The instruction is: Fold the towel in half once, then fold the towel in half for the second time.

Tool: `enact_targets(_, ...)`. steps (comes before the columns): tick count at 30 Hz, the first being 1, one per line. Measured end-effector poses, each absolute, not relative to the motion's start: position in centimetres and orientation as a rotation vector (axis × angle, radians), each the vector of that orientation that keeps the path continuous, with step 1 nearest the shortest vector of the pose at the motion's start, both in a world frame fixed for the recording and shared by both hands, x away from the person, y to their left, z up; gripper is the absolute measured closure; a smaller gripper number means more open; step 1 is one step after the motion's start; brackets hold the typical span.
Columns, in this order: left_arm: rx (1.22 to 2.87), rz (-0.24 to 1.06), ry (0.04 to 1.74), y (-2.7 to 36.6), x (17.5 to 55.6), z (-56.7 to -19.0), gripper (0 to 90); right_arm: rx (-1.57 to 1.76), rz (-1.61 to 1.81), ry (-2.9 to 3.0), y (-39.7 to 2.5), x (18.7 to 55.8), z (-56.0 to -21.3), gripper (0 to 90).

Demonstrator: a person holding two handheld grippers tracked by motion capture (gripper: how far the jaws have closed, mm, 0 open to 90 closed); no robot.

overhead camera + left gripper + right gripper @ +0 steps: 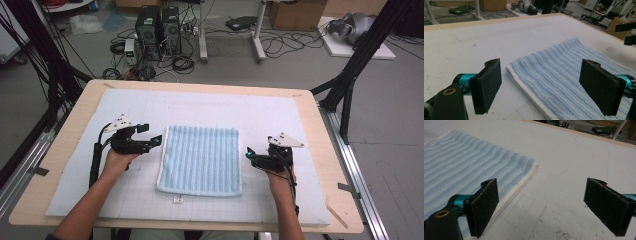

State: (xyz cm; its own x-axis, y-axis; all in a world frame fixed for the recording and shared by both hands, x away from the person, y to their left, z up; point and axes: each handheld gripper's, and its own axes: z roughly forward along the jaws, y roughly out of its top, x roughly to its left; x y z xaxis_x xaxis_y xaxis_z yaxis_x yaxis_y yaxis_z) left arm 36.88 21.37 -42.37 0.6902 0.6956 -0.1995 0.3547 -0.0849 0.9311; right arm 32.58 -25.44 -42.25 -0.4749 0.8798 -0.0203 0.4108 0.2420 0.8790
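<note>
**A:** Left gripper view first, nearest things: what do the fingers [486,87] look like?

**B:** Spread wide apart, holding nothing. The near left edge of the towel [564,75] lies on the mat between them, closer to the finger at 3 o'clock.

**A:** And the other hand?

**B:** In the right gripper view its fingers [482,206] also stand apart and empty, with the towel's white-hemmed corner [530,171] at about 11 o'clock from the gap.

**A:** Where does the towel sit overall?

**B:** From the high view, the towel [200,160] lies flat at the middle of the white mat [280,115] on the desk [320,145]. The left gripper [154,140] is at its 9 o'clock, just beside the far left corner; the right gripper [250,155] is at its 3 o'clock, just off the right edge.

**A:** How would it handle?

**B:** I judge it light, soft and limp, a striped terry cloth that appears doubled over. It will sag and drape once lifted, and shouldn't slip against those padded fingers. Best to pinch the hemmed corners, taking every layer, one corner per gripper.

**A:** Farther out?

**B:** At 12 o'clock beyond the desk, computer towers [157,30] and cables lie on the floor.
</note>
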Motion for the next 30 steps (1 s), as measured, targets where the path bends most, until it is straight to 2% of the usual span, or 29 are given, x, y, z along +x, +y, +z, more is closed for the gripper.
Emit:
enact_targets(21,1.677,0.305,0.894,21.3,37.6,-42.9,18.4,1.182,1.163,2.032,-25.3,32.7,-42.7,11.9)
enact_targets(26,1.706,0.324,0.876,20.4,37.9,-42.1,18.2,1.176,1.173,2.039,-25.2,32.6,-42.6,11.9)
enact_targets(30,1.739,0.323,0.866,19.8,38.6,-41.7,22.6,1.176,1.182,2.043,-25.2,32.6,-42.6,11.9)
